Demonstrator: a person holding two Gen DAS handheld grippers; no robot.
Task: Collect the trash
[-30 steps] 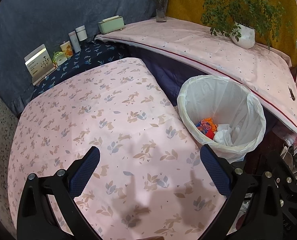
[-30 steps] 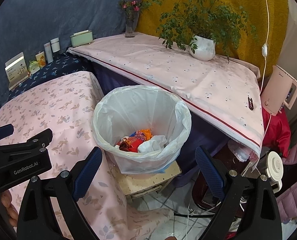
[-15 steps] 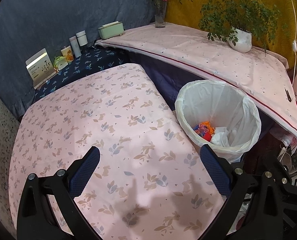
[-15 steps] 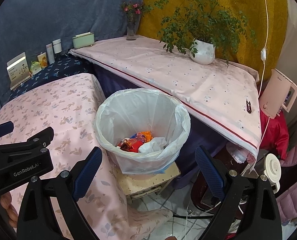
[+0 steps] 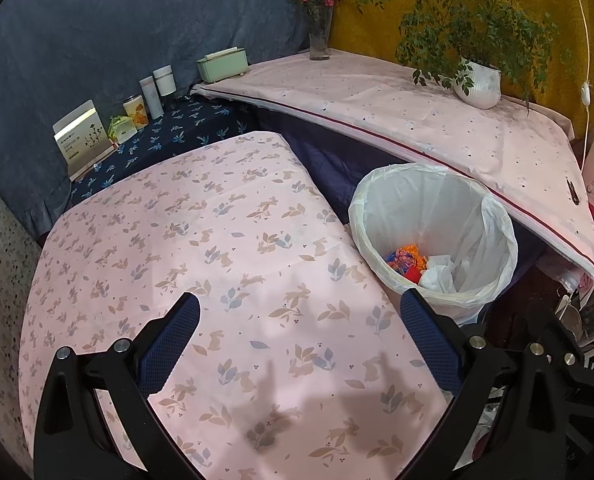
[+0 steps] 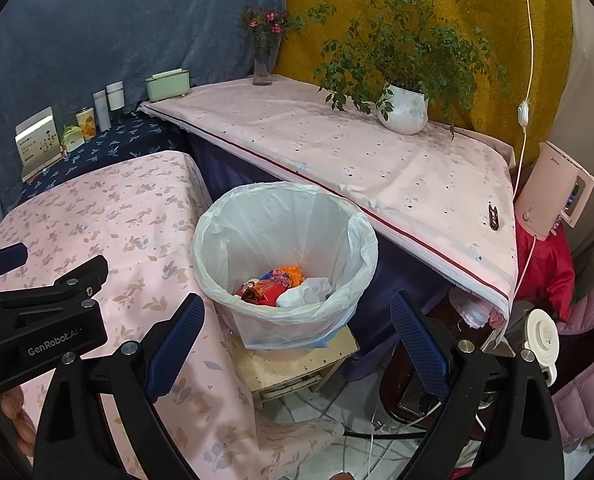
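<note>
I find my left tongs (image 5: pixel 297 340) released and empty above the floral counter (image 5: pixel 201 240) beside the lined bin (image 6: pixel 285 216); my right tongs (image 6: pixel 297 340) likewise released, poised before that bin; the trash (image 6: pixel 285 286) lies inside it, at the bottom.

Your trash (image 6: pixel 283 286), orange and red wrappers plus crumpled white tissue, lies at the bottom of the upright, white-lined bin (image 6: pixel 285 208).
</note>
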